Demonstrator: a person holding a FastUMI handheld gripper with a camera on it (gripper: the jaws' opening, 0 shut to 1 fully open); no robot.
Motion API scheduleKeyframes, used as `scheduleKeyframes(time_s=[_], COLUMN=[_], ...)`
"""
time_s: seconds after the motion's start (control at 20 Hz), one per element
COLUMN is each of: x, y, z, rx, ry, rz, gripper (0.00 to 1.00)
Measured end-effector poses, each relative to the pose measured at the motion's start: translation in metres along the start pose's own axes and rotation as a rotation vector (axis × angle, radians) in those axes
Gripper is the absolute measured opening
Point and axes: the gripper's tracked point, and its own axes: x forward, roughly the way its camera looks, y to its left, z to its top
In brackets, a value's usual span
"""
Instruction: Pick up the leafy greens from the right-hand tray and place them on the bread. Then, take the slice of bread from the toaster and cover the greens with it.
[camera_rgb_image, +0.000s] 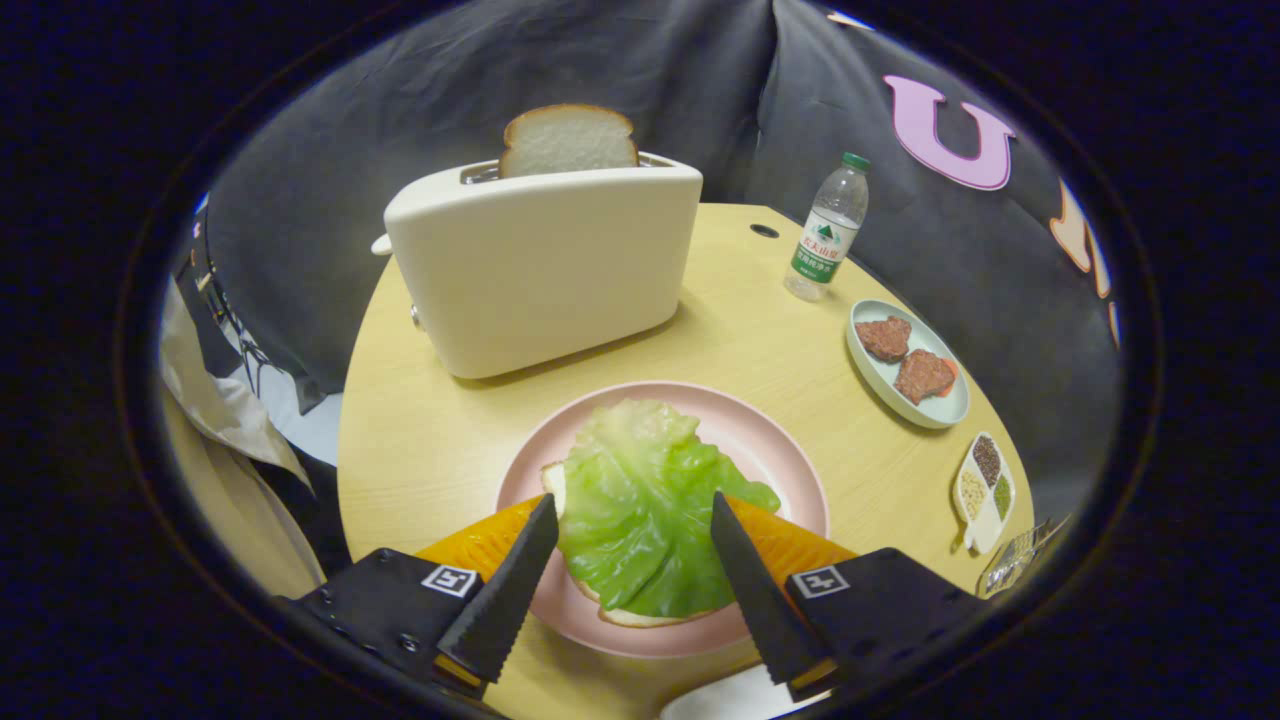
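A green lettuce leaf (640, 500) lies on a slice of bread (620, 612) on the pink plate (770, 450), covering most of the slice. My gripper (635, 510) hovers over the leaf, open, its two fingers spread to either side of it and holding nothing. Beyond the plate stands a cream toaster (545, 265) with a second bread slice (568, 140) sticking up out of its slot.
Right of the plate sits a pale blue oval dish (868, 375) with two brown meat pieces (905, 358). A small white divided dish of seeds (985, 490) lies nearer. A water bottle (828, 230) stands behind. The round wooden table (430, 430) drops off at left.
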Motion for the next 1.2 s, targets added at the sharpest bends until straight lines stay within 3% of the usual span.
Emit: scheduleKeyframes(time_s=[0.05, 0.7, 1.2], x=[-0.002, -0.039, -0.024], y=[-0.001, 0.007, 0.044], z=[0.003, 0.111, 0.191], rx=[0.002, 0.100, 0.157], ry=[-0.005, -0.133, -0.228], rz=[-0.015, -0.142, -0.096], gripper=[0.99, 0.99, 0.99])
